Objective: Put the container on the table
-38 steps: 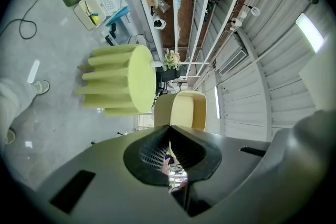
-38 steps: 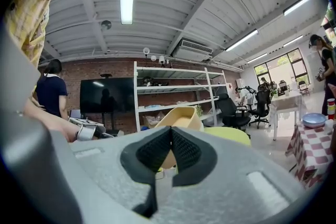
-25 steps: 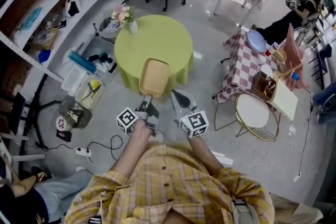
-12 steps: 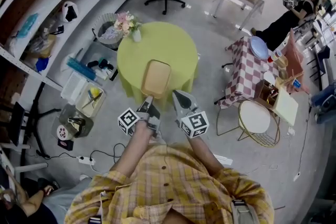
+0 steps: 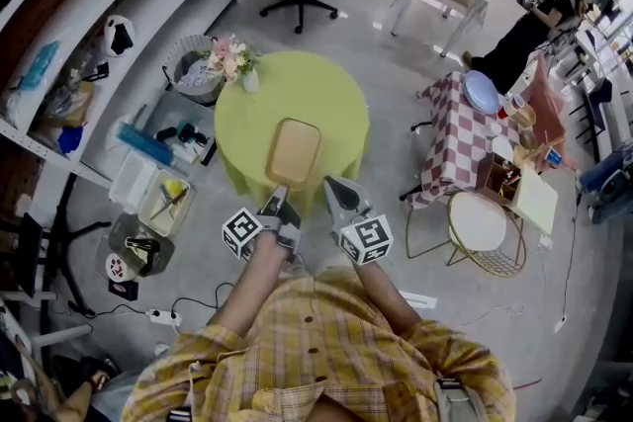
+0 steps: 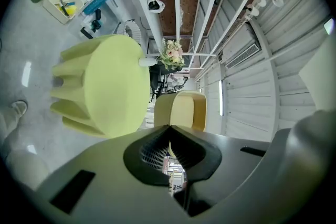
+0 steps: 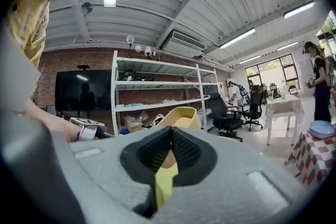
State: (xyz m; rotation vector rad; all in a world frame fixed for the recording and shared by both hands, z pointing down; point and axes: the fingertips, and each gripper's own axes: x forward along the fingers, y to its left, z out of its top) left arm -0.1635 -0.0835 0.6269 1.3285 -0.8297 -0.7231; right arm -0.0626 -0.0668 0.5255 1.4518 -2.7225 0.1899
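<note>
On the left side of the round green table (image 5: 331, 94) stands a little vase of flowers (image 5: 231, 61). The left gripper (image 5: 276, 194) has its jaws squeezed tight on the near edge of the tan container (image 5: 294, 151), a flat empty tray. The tray hangs over the near part of the table. From the left gripper view it looks like it is up in the air, not down on the cloth yet. Just to the right of the tray's near corner is the right gripper (image 5: 330, 183). Its jaws are pressed together too, but it seems to have nothing in them. Far off to the right is a checked table (image 5: 457, 128). So this looks like the carrying step, close to its end. Next, I think the tray must come down flat on the green top, away from the flowers and the edge. Only then should the left jaws let go.
</note>
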